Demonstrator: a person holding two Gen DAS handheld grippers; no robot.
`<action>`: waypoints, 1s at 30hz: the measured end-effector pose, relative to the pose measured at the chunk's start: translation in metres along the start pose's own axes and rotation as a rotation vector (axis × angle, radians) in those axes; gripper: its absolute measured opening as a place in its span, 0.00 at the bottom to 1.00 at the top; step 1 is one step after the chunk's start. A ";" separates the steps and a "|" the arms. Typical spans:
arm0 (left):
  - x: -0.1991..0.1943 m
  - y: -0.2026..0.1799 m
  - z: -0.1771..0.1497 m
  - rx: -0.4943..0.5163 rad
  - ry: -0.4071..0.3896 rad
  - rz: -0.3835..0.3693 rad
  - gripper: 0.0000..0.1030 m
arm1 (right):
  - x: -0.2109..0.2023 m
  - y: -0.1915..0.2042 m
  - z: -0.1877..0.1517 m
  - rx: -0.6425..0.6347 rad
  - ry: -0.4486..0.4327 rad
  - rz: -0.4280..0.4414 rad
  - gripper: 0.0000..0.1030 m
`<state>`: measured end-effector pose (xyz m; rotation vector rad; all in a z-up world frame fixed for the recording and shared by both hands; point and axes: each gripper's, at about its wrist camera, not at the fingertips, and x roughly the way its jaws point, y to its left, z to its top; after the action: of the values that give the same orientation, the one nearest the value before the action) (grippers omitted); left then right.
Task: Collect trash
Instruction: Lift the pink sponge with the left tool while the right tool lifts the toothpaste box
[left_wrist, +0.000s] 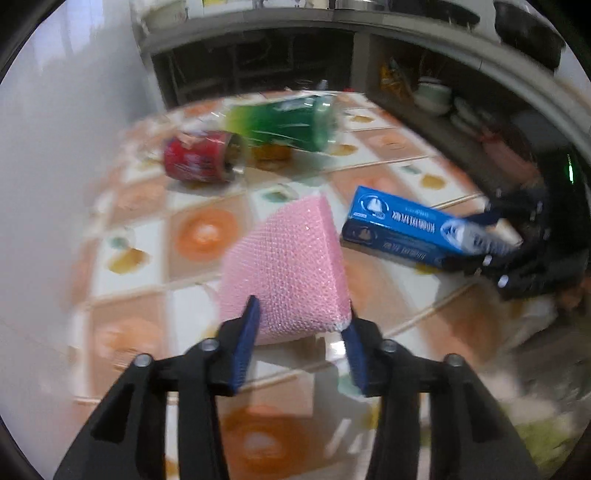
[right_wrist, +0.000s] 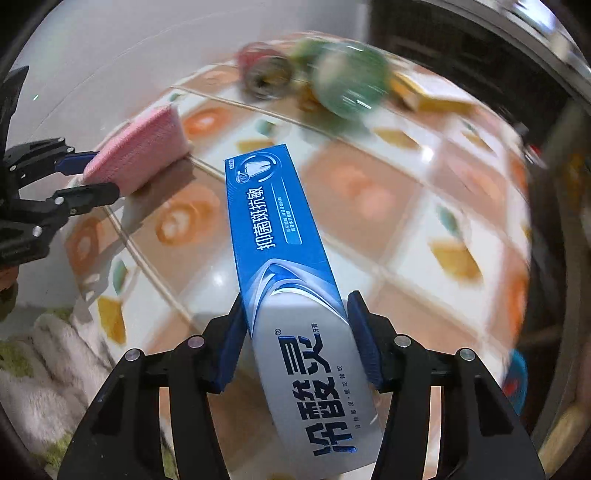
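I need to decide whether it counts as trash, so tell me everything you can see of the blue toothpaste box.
The toothpaste box is a long, slim carton, apparently glossy cardboard, blue along most of its length and silver-white at one end, printed with a tooth emblem and Chinese lettering. It looks intact and closed. The right tool grips its silver end between blue pads, and the blue end juts out, tilted above the tiled tabletop. Nothing else touches it.

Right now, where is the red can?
In the left wrist view the red can lies on its side at the far left of the patterned table, beside the green bottle and beyond the pink sponge.
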<state>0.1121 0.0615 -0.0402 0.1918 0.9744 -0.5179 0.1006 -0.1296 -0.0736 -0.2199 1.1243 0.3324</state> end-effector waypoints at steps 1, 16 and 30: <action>0.004 0.000 0.001 -0.037 0.013 -0.060 0.54 | -0.003 -0.003 -0.005 0.023 -0.004 0.001 0.49; 0.004 0.027 0.042 -0.137 -0.078 -0.330 0.74 | -0.006 -0.017 -0.033 0.234 -0.062 0.067 0.51; 0.103 0.024 0.085 -0.033 0.202 -0.427 0.67 | -0.005 -0.023 -0.036 0.286 -0.079 0.092 0.58</action>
<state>0.2336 0.0158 -0.0802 0.0032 1.2281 -0.8851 0.0768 -0.1640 -0.0836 0.0969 1.0918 0.2561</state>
